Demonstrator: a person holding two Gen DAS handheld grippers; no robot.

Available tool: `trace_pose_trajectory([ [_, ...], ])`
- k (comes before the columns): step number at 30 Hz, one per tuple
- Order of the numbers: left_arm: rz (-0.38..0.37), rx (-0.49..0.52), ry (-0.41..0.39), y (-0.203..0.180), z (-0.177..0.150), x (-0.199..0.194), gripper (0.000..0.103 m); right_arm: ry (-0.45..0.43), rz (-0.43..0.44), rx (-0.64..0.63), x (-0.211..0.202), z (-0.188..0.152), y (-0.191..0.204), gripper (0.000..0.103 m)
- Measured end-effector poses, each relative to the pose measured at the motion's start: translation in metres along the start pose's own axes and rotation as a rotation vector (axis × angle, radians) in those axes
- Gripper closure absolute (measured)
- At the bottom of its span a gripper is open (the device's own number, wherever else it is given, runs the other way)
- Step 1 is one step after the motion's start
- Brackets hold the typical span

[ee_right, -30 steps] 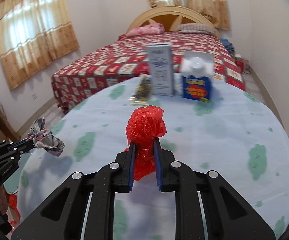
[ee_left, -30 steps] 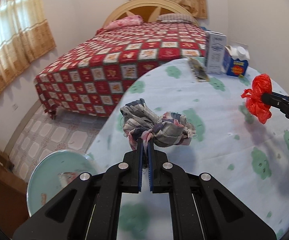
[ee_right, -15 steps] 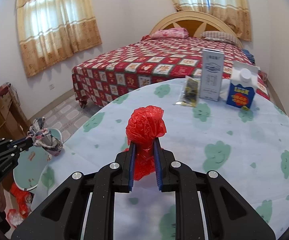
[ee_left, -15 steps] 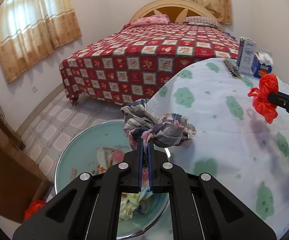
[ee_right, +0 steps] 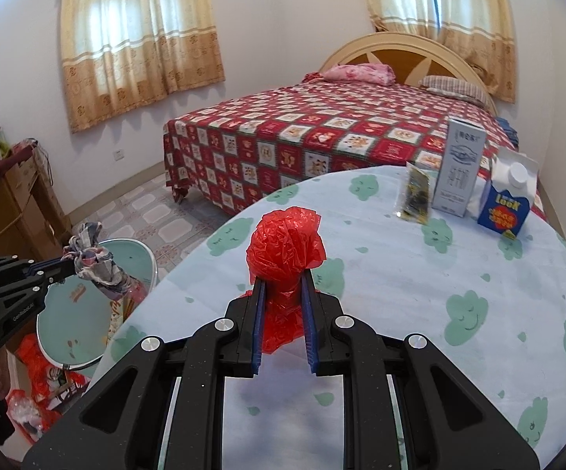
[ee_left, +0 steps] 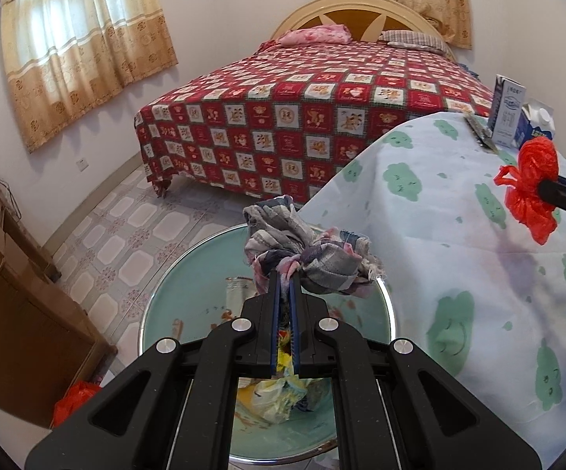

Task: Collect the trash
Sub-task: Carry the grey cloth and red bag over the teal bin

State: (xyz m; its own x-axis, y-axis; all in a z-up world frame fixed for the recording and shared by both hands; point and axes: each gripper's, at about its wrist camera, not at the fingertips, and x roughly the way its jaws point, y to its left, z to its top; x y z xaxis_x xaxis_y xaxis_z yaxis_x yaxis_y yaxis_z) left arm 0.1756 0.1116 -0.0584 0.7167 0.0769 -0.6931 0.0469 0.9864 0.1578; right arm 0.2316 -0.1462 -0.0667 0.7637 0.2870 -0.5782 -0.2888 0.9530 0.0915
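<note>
Trash already lies in the round pale-green bin with a chrome rim (ee_left: pixel 173 305), which stands on the tiled floor just off the left edge of the table: crumpled wrappers and bags show at its bottom. Directly above its opening the left gripper (ee_left: pixel 284 274) is clamped tight on a knotted bundle of checked grey, blue and pink cloth (ee_left: pixel 306 250), so by my judgement that piece only needs letting go. Further right, over the table covered in a white cloth with green cloud prints (ee_right: pixel 420 274), the right gripper (ee_right: pixel 283 286) is pinched on a crumpled red plastic bag (ee_right: pixel 286 243), not yet over the bin. At the table's far right edge a dark flat packet (ee_right: pixel 416 196), a tall white carton (ee_right: pixel 459 172) and a blue-and-white milk carton (ee_right: pixel 508 203) wait, seemingly uncollected.
</note>
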Motion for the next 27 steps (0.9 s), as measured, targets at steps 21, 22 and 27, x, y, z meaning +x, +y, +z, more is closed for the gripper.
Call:
trace_pose_trajectory([
  [21,0.085,-0.037,0.013,0.035,-0.008,0.000,0.098,0.002,0.052,-0.054,0.015,0.008,0.027,0.085],
  [22,0.089,-0.042,0.015,0.037,-0.009,0.000,0.098,0.001,0.057,-0.058,0.016,0.009,0.029,0.085],
  [27,0.105,-0.054,0.018,0.047,-0.009,-0.002,0.098,-0.002,0.077,-0.067,0.018,0.012,0.037,0.085],
])
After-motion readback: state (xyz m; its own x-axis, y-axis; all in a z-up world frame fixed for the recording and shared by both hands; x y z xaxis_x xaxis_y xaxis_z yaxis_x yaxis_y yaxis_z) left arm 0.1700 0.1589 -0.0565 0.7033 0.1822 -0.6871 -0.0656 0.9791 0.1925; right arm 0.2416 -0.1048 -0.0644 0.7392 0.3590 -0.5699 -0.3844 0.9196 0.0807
